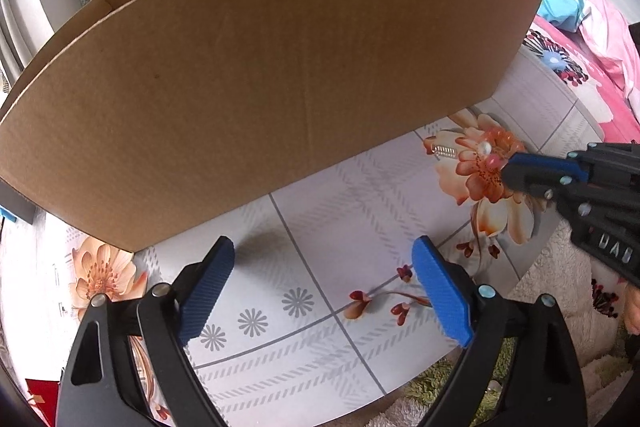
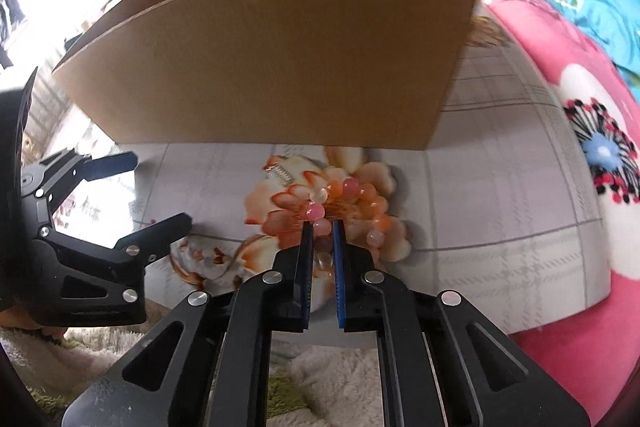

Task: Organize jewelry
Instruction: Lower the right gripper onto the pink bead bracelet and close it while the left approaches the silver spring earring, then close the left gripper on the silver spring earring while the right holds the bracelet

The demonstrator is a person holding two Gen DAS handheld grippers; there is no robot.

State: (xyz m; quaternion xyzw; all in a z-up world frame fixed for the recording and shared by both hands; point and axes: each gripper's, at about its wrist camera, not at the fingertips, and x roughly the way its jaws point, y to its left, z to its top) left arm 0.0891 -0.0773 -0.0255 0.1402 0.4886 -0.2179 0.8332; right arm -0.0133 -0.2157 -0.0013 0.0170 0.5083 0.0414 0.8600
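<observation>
A pink and orange bead bracelet (image 2: 352, 199) lies on the flowered tabletop in front of a brown cardboard box (image 2: 272, 59). My right gripper (image 2: 321, 227) is shut on the near part of the bracelet, with beads between its blue pads. In the left wrist view the right gripper (image 1: 506, 167) reaches in from the right to the beads (image 1: 490, 155). A small silver clip (image 2: 280, 174) lies just left of the bracelet, also seen in the left wrist view (image 1: 444, 150). My left gripper (image 1: 324, 259) is open and empty, low over the table before the box (image 1: 260, 87).
The tabletop (image 1: 320, 235) has a grey check and flower print. A pink flowered blanket (image 2: 580, 131) and a blue cloth (image 2: 592, 3) lie to the right. A shaggy white and green rug (image 2: 340, 375) lies below the table's near edge.
</observation>
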